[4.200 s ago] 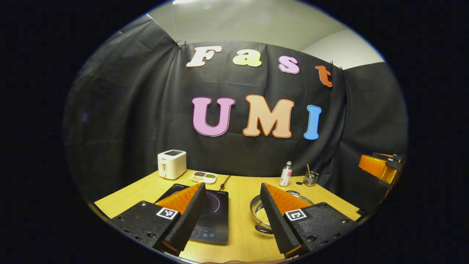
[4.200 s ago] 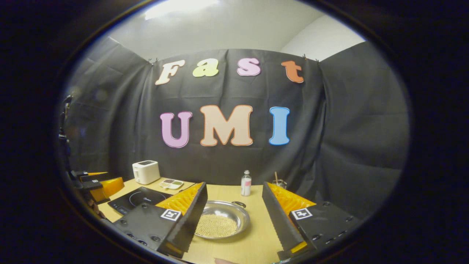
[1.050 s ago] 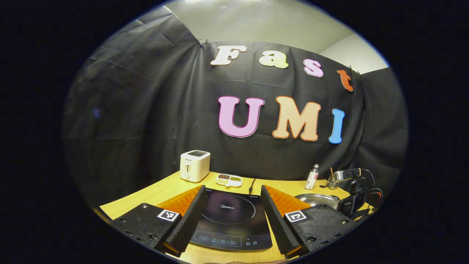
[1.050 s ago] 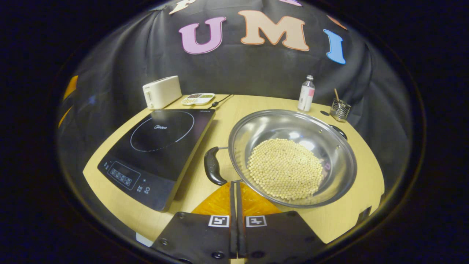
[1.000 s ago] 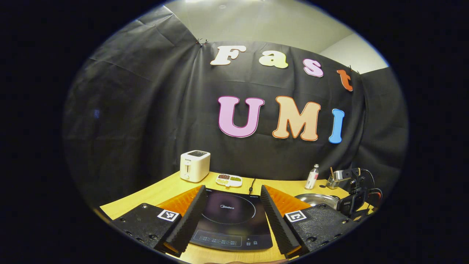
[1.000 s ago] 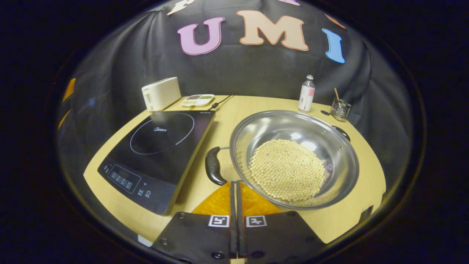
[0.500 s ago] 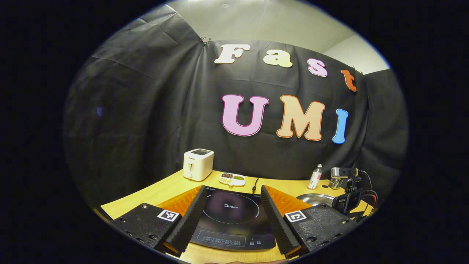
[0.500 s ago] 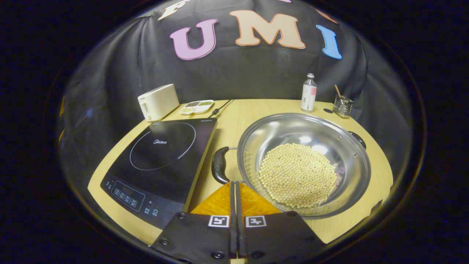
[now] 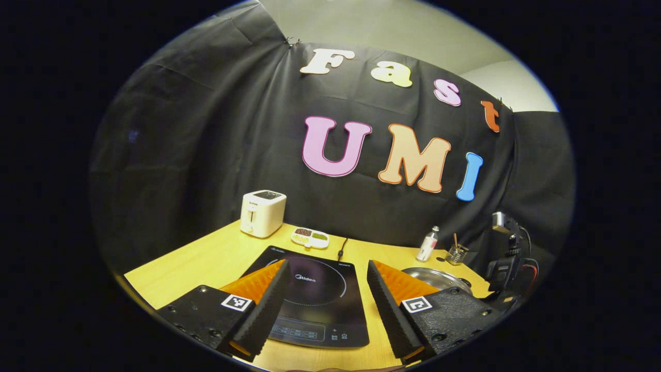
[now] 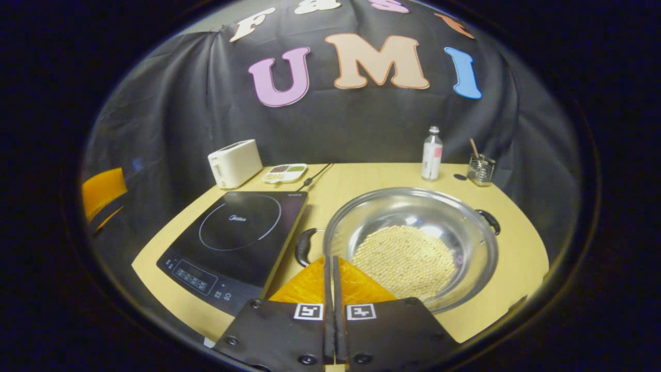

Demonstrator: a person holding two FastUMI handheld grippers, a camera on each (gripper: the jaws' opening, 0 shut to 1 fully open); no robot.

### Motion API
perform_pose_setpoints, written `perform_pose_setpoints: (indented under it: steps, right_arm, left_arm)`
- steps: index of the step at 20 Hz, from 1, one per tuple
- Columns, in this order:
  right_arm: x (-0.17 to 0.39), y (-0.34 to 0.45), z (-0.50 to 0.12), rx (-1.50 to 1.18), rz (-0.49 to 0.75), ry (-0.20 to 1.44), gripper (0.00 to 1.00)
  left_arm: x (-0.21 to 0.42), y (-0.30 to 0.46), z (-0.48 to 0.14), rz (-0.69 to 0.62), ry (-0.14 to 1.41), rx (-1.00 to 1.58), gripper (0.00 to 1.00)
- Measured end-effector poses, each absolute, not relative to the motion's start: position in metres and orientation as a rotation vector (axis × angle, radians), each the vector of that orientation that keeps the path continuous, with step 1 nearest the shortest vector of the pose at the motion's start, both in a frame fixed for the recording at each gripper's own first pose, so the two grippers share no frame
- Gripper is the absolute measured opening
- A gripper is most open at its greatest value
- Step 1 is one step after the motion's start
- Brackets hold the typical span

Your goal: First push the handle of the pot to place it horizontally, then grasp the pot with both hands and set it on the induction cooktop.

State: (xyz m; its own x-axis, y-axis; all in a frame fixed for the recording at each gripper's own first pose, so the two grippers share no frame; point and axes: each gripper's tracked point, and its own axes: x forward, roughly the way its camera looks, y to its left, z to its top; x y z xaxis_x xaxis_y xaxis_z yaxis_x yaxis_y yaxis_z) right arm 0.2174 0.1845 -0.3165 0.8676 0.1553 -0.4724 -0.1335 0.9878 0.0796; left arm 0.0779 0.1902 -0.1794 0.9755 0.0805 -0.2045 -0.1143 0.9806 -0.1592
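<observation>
The steel pot (image 10: 413, 206), holding pale beans, stands on the wooden table (image 10: 361, 178) right of the black induction cooktop (image 10: 235, 232). Its black handles point left (image 10: 303, 247) and right (image 10: 488, 221). My right gripper (image 10: 330, 258) is shut with nothing between its fingers. Its tips lie just before the pot's near rim, beside the left handle; I cannot tell whether they touch. My left gripper (image 9: 326, 263) stands open above the front of the cooktop (image 9: 315, 294), with the pot (image 9: 434, 275) to its right. The right gripper's body (image 9: 508, 258) shows beyond the pot.
At the back of the table stand a white toaster (image 10: 235, 163), a small divided dish (image 10: 284, 173), a bottle (image 10: 431, 146) and a glass with a stick (image 10: 480, 169). The cooktop's cord (image 10: 315, 175) runs toward the back. The left gripper (image 10: 103, 199) shows at the far left.
My right gripper, open 4.2 s ago, is now shut. It has drawn back a little from the pot in the last second. The left gripper has tilted and shifted slightly.
</observation>
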Motion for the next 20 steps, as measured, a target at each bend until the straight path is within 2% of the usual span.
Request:
perform_pose_setpoints:
  steps: [2,3,6,7,10,14,15,19,20]
  right_arm:
    - [0.221,0.167,-0.309,0.049,0.147,0.475,0.0]
    - [0.224,0.156,-0.303,0.042,0.144,0.459,0.03]
    - [0.236,0.12,-0.282,-0.048,0.122,0.357,0.41]
    - [0.24,0.105,-0.275,-0.1,0.111,0.326,0.43]
    - [0.253,0.063,-0.27,-0.188,0.075,0.291,0.75]
    - [0.274,0.02,-0.278,-0.118,0.052,0.32,0.82]
    - [0.28,0.011,-0.279,-0.104,0.053,0.321,0.83]
    - [0.299,-0.026,-0.287,-0.081,0.03,0.325,0.82]
    - [0.303,-0.029,-0.291,-0.07,0.039,0.337,0.83]
  left_arm:
    - [0.079,0.184,-0.188,0.101,0.229,-0.179,0.9]
    - [0.079,0.179,-0.191,0.102,0.245,-0.182,0.9]
    - [0.078,0.174,-0.194,0.133,0.255,-0.164,0.91]
    - [0.078,0.17,-0.197,0.144,0.256,-0.155,0.91]
    - [0.085,0.144,-0.21,0.15,0.272,-0.133,0.91]
    - [0.111,0.108,-0.235,0.163,0.326,-0.086,0.91]
    - [0.115,0.1,-0.241,0.164,0.334,-0.079,0.86]
    - [0.138,0.072,-0.26,0.165,0.35,-0.037,0.87]
    - [0.144,0.068,-0.264,0.165,0.351,-0.025,0.84]
